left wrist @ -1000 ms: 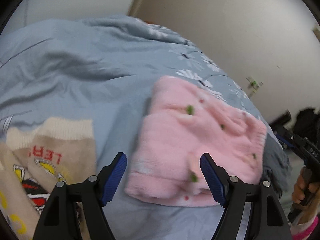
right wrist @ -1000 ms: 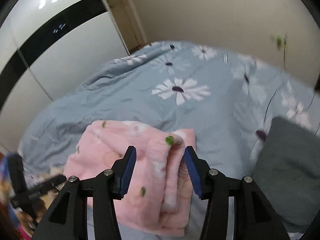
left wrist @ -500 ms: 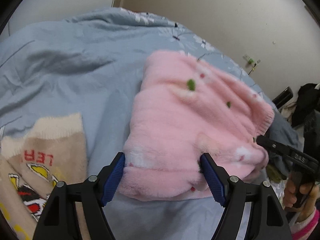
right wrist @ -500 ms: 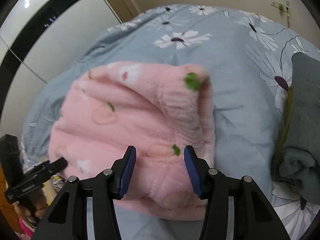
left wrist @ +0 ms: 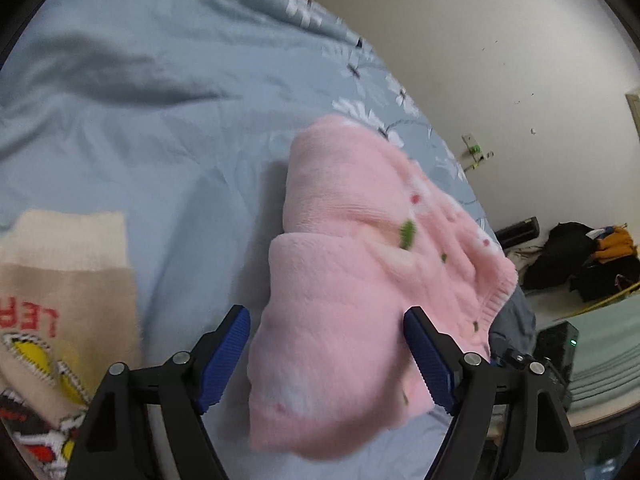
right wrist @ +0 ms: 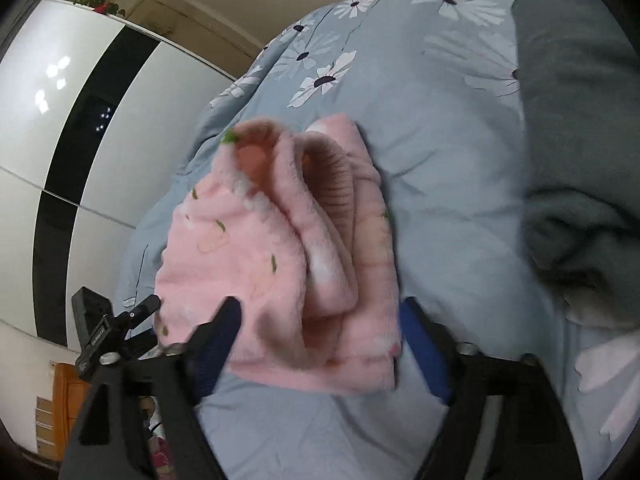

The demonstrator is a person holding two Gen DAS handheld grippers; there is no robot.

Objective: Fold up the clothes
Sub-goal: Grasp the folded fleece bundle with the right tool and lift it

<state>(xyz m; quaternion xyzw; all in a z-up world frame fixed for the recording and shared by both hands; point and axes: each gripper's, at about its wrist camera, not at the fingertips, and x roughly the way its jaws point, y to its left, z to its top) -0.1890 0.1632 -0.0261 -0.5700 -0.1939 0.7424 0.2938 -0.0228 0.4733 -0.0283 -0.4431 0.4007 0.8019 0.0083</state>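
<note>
Pictured: a folded pink sweater (left wrist: 360, 280) on a bed (left wrist: 160, 140) under a blue floral duvet, bunched in thick layers, ribbed hem toward the bed's right edge. Framed in the left wrist view between the blue pads of the left tongs (left wrist: 326, 356), held wide open, with the fabric filling the gap; contact with either pad impossible to tell through the blur. Seen from the other side in the right wrist view: the same sweater (right wrist: 288, 248), rolled folds stacked one against another, lying between the spread fingers of the right tongs (right wrist: 320, 340), likewise open and gripping nothing that could be made out. Also caught in that view, at the lower left beyond the sweater: the black frame of the left tongs.

Beside the sweater toward the bed's left edge, well apart: a beige knit (left wrist: 60, 300) with red lettering and a cartoon print, lying flat. Toward the right edge, near the pink bundle but apart: a grey garment (right wrist: 580, 160), folded and heaped.

Behind the bed: a white wardrobe (right wrist: 80, 120) with black stripes. On the floor past the right edge: a dark pile of clothes (left wrist: 580, 256) against a plain wall (left wrist: 500, 40).
</note>
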